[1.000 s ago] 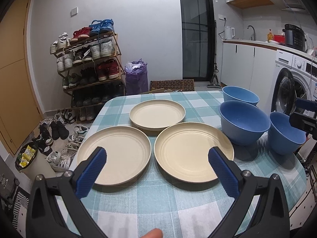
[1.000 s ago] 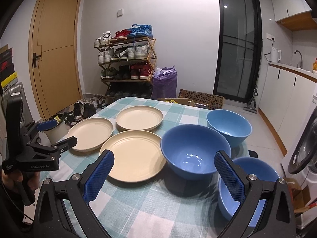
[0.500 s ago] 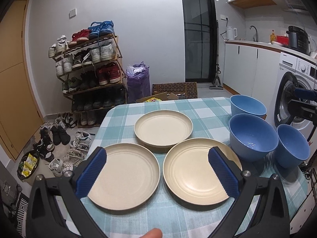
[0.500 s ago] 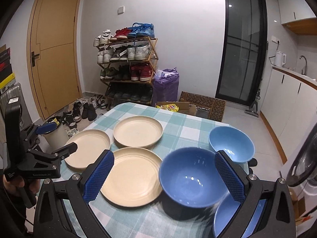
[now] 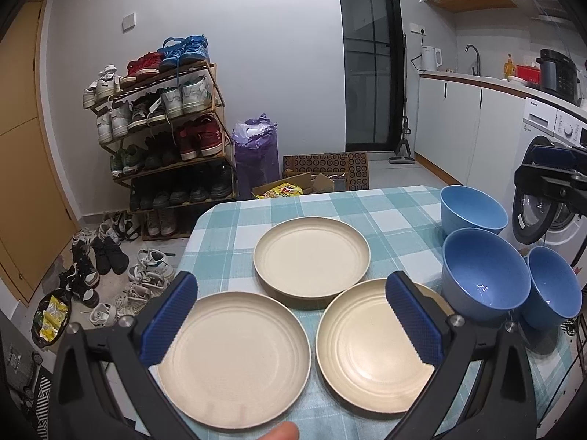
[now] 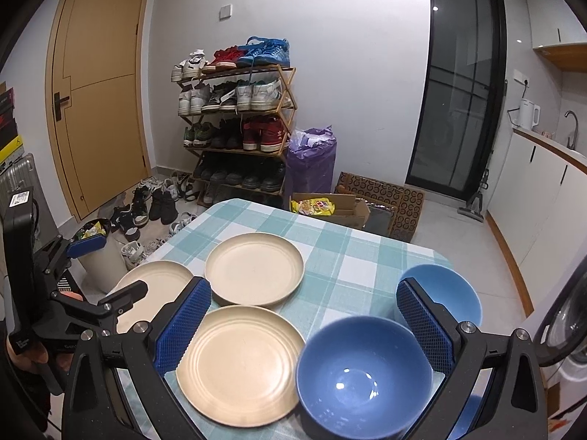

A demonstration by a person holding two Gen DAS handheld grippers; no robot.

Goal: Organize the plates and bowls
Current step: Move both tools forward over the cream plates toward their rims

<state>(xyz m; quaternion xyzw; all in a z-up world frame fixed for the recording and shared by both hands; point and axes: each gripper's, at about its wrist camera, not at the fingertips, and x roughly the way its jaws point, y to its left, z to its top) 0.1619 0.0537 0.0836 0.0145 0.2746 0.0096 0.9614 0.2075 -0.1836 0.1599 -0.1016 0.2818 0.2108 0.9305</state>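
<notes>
Start layout: I hold the left gripper and right gripper spread wide and empty above the table's near edge. Three plates lie unstacked mid-table, three bowls along its right edge, leaving every rim reachable.

Shoe rack, yellow door, white wall
</notes>
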